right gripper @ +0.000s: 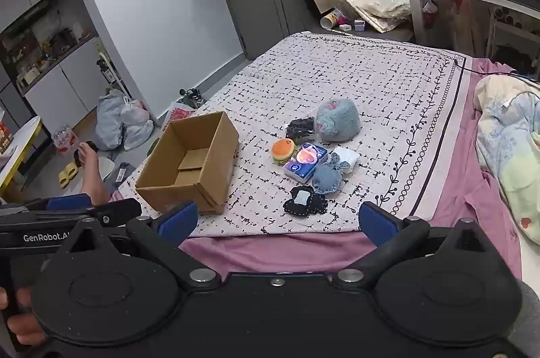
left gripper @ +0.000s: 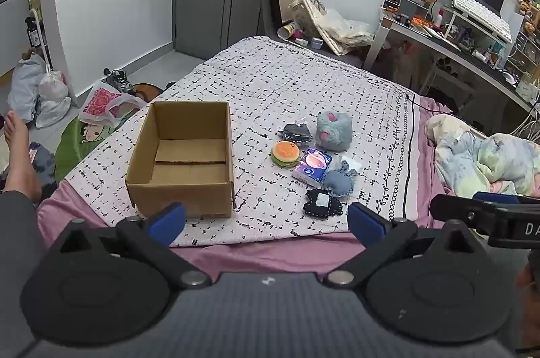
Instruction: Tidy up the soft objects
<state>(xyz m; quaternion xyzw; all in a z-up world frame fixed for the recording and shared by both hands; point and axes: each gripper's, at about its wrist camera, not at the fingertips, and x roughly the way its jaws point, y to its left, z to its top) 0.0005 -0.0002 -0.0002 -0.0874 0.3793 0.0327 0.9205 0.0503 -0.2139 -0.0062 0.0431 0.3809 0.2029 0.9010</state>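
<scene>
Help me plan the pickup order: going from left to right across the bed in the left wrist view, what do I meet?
Cardboard box → burger toy → tissue pack → grey plush → bundled blanket at the far right. The smaller dark and blue pieces overlap the middle, so I leave them out.

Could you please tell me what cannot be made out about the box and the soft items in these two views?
- Cardboard box: right wrist view, its near wall hides part of the floor.
- White item: left wrist view, half hidden behind the blue knitted piece.
- Tissue pack: print too small in both.
</scene>
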